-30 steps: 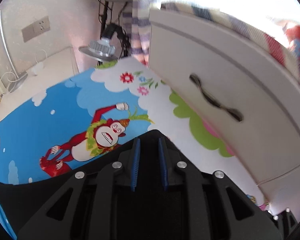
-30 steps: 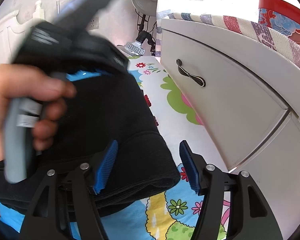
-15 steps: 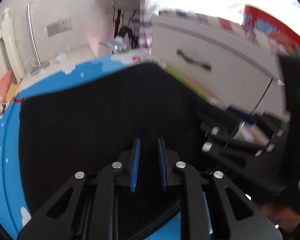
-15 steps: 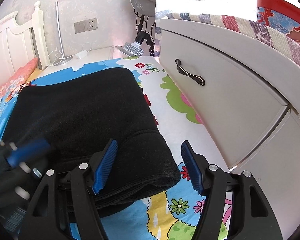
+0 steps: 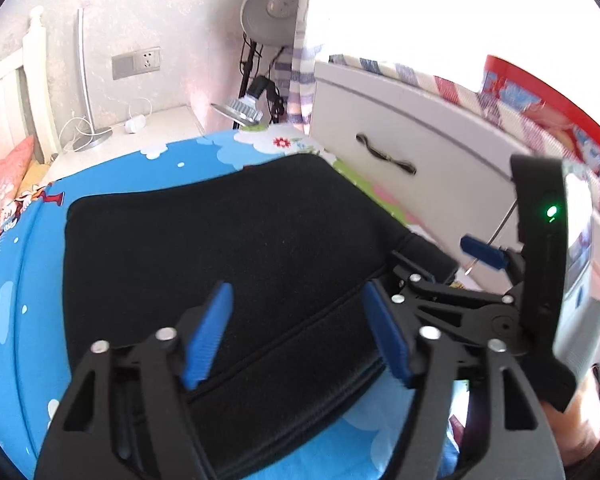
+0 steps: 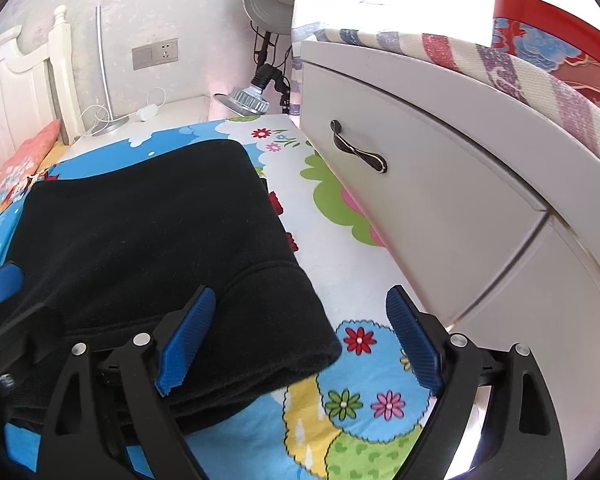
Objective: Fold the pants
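**Pants look pretty much folded, both tongs let go**

The black pants [image 5: 228, 248] sit as a thick stacked rectangle on the cartoon bedsheet [image 6: 352, 272], beside the white drawer unit [image 6: 440, 200]. The left gripper [image 5: 300, 332] and right gripper [image 6: 300, 344] have just been opening and now gape over the near edge, pinching nothing. Maybe just tidying left. Near edge hides under the tongs, so the layer count is anyone's guess.

place: home bedroom | signs: headboard [image 6: 16, 76]; cartoon bedsheet [image 6: 360, 280]; drawer cabinet [image 6: 440, 200]
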`<state>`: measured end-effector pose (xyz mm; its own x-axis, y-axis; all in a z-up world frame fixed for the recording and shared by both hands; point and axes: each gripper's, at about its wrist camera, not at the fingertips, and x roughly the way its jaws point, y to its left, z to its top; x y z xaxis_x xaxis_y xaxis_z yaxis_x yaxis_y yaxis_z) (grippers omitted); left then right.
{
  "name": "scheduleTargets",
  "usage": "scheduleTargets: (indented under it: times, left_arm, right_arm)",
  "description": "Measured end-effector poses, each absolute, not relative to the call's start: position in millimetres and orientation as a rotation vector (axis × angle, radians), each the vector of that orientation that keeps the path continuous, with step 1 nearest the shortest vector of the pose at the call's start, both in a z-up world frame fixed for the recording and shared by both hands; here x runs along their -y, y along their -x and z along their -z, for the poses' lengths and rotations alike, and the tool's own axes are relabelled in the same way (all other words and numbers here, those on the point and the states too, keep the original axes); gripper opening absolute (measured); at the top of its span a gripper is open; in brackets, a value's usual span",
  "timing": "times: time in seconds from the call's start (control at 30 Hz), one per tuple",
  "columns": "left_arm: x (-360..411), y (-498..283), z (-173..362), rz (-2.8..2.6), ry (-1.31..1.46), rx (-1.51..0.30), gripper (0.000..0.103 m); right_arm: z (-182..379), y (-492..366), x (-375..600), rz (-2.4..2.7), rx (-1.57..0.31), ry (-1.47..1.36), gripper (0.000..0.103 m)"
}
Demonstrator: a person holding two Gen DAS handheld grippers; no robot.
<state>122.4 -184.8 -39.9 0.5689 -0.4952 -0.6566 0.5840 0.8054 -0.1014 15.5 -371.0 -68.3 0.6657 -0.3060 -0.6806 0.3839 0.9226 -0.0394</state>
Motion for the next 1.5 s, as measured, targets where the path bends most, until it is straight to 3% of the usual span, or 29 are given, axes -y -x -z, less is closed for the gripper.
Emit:
scheduleTargets:
  times: [0.27, 1.5]
  left_arm:
    - [161, -115, 25, 0.518, -0.132, -0.723, 0.101]
    - [146, -105, 17, 0.524, -0.104, -0.739, 0.101]
  right_arm:
    - [53, 12, 353, 0.403, -0.773, -0.12, 0.088]
    - [43, 23, 333, 0.363, -0.773, -0.119, 0.088]
